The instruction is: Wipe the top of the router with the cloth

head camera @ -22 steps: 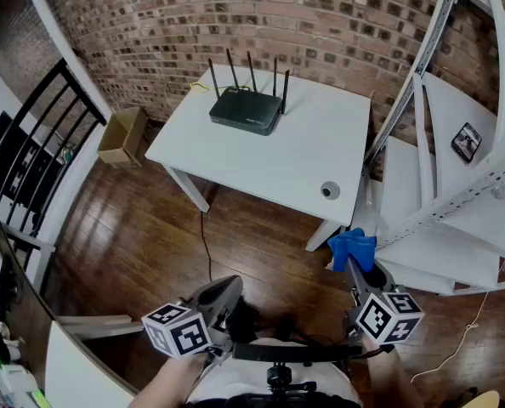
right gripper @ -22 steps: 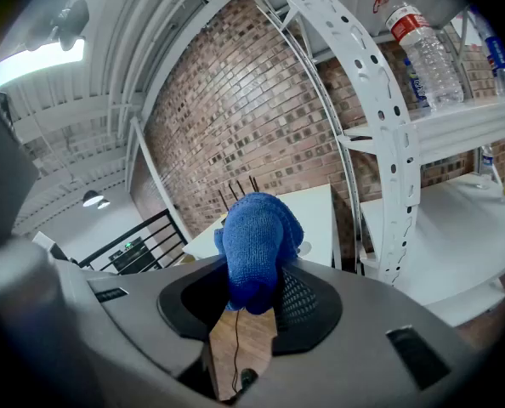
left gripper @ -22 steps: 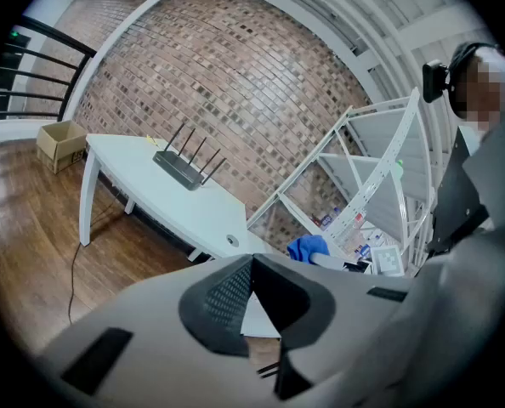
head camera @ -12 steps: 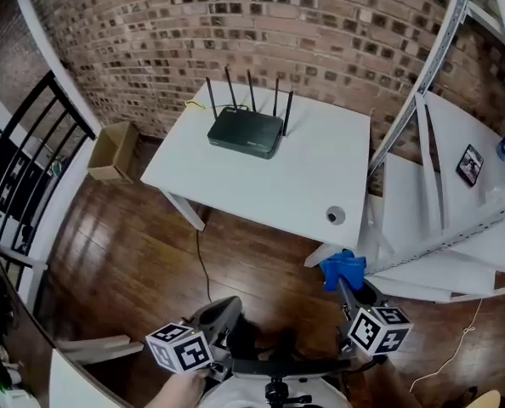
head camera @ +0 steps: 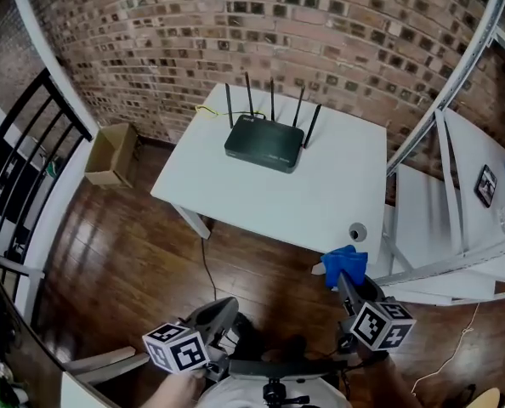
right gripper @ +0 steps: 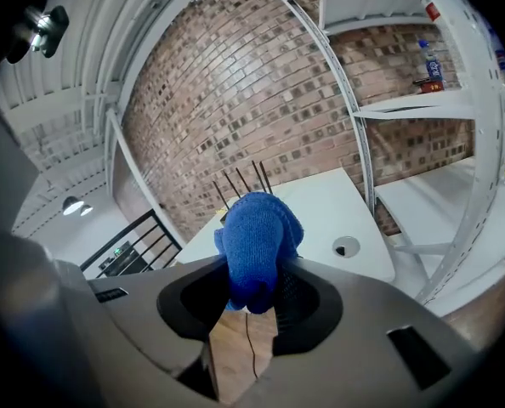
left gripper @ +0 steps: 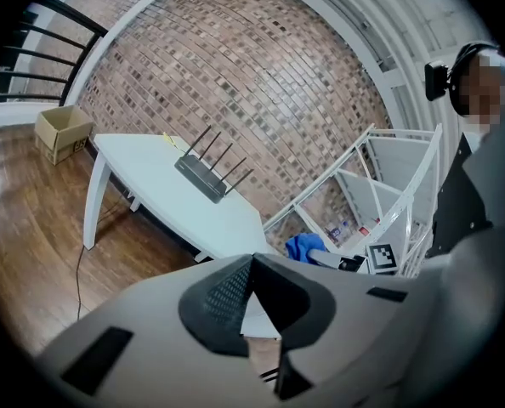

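A black router (head camera: 264,144) with several upright antennas sits near the far edge of the white table (head camera: 320,198). Both grippers hang low over the wood floor, short of the table's near edge. My right gripper (head camera: 346,274) is shut on a bunched blue cloth (head camera: 342,262). In the right gripper view the cloth (right gripper: 257,240) bulges out between the jaws of the right gripper (right gripper: 251,291) and hides most of the router. My left gripper (head camera: 220,311) is shut and holds nothing. The left gripper view shows the router (left gripper: 201,175) far ahead.
A round cable hole (head camera: 357,231) marks the table's near right corner. White metal shelving (head camera: 456,202) stands close on the right. A cardboard box (head camera: 110,153) and a black railing (head camera: 19,177) are at the left. A cable (head camera: 205,257) drops from the table to the floor.
The table and router have shifted right and slightly nearer in the head view. The right gripper still holds the cloth, and both grippers stay low.
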`<state>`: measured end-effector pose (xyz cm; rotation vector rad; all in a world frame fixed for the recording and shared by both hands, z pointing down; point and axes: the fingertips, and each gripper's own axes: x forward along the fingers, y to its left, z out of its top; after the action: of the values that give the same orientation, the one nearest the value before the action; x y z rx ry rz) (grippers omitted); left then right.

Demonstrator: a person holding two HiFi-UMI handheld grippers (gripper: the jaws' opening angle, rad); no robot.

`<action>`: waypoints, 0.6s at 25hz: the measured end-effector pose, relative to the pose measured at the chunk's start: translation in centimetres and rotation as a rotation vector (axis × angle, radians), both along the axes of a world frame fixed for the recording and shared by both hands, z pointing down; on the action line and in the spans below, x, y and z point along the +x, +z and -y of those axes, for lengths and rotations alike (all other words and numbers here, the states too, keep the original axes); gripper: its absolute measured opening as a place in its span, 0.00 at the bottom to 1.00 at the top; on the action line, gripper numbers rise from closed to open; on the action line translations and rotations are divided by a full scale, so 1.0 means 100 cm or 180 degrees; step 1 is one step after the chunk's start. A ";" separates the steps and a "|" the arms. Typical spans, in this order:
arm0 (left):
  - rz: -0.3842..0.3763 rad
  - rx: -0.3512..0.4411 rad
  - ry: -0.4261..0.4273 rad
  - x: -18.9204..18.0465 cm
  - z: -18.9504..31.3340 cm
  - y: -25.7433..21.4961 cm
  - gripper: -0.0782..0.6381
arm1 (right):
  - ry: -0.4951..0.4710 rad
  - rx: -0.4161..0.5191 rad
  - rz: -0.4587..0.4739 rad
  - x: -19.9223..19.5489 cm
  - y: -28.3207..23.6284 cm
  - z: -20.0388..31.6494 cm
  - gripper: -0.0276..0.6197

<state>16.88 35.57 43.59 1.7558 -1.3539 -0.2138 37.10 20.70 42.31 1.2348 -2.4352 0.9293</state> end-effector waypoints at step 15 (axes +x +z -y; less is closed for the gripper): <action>-0.0063 -0.0052 0.0223 -0.084 0.046 0.000 0.15 | 0.0232 -0.0116 0.0039 -0.087 0.004 0.034 0.25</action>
<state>8.52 30.93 43.62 1.7798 -1.2744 -0.1807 28.37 17.26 42.72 1.3169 -2.3859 0.9993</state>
